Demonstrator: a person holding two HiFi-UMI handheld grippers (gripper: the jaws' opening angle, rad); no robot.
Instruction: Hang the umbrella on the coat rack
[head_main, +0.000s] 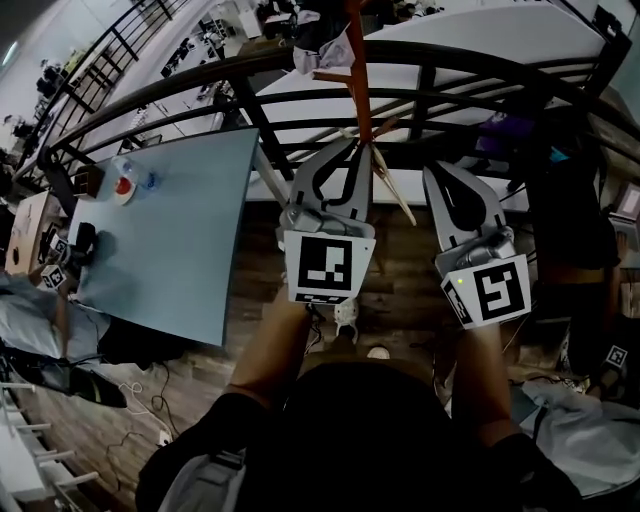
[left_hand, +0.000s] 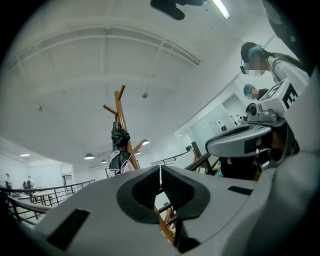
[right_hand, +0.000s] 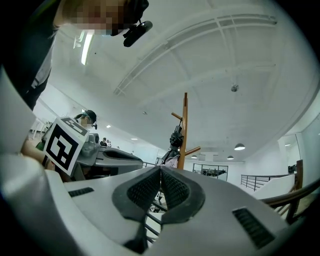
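At a dark metal railing (head_main: 265, 130) above a wooden floor (head_main: 400, 280), I hold both arms out ahead of me, side by side, forearms reaching up from the bottom of the head view. My left gripper (head_main: 352, 150) points about level toward the coat rack (head_main: 357, 60), its jaws pressed together at the tips with nothing between them. My right gripper (head_main: 437, 178) sits just beside it, nose tipped slightly upward, its ribbed pads also closed against each other and empty. Each gripper's marker cube faces back toward me, close to my hands. The umbrella (left_hand: 120, 145) hangs folded on the rack's wooden post, a dark bundle with paler folds below, under the upper pegs and well apart from both grippers. Both gripper views show it beyond the closed jaw tips, with the white ceiling and its lamps behind. A blue-grey table (head_main: 170, 230) stands off to my left, with a few small objects near its far end.
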